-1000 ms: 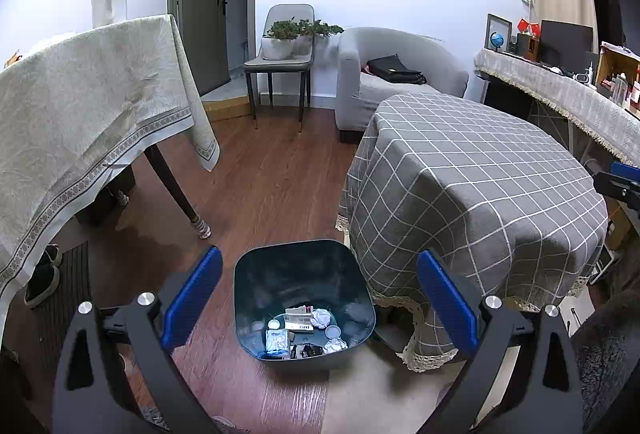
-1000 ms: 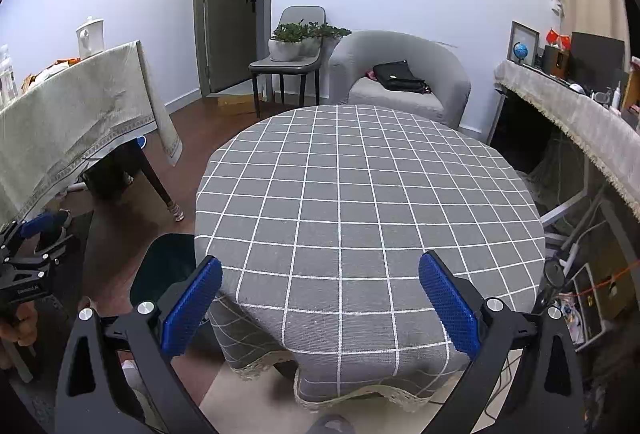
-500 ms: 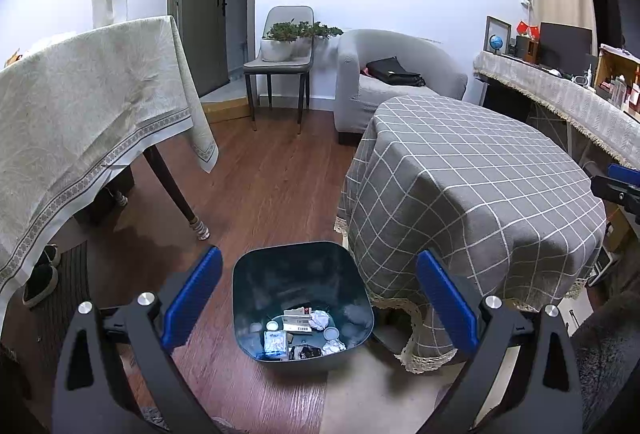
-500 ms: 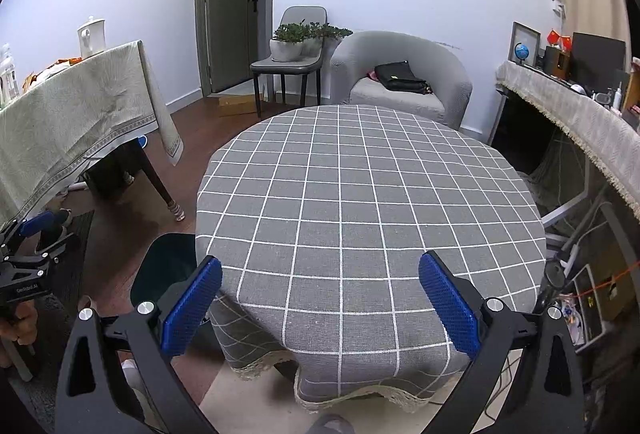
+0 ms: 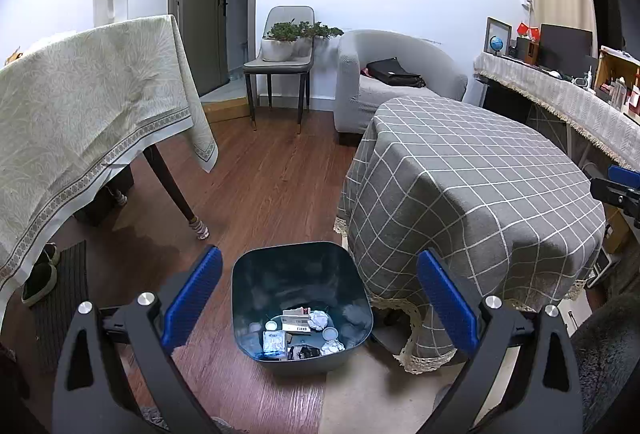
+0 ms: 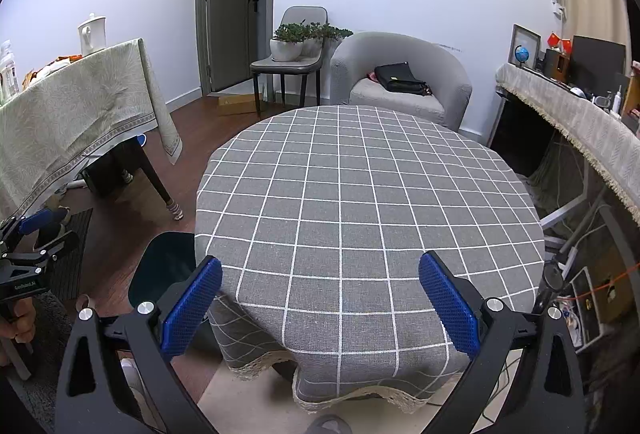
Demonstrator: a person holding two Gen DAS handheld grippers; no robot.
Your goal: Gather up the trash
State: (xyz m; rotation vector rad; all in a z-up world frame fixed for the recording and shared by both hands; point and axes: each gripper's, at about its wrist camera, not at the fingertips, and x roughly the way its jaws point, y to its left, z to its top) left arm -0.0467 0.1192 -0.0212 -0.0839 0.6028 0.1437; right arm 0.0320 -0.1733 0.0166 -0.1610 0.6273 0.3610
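Left wrist view: the left tool (image 5: 320, 294) hangs wide open over the bin (image 5: 301, 262) — trash (image 5: 298, 334) on its bottom, beside the counter (image 5: 472, 186); barely shifted since before.

Right wrist view: the right tool (image 6: 320, 298) — open, empty — unmoved above the counter's near edge.
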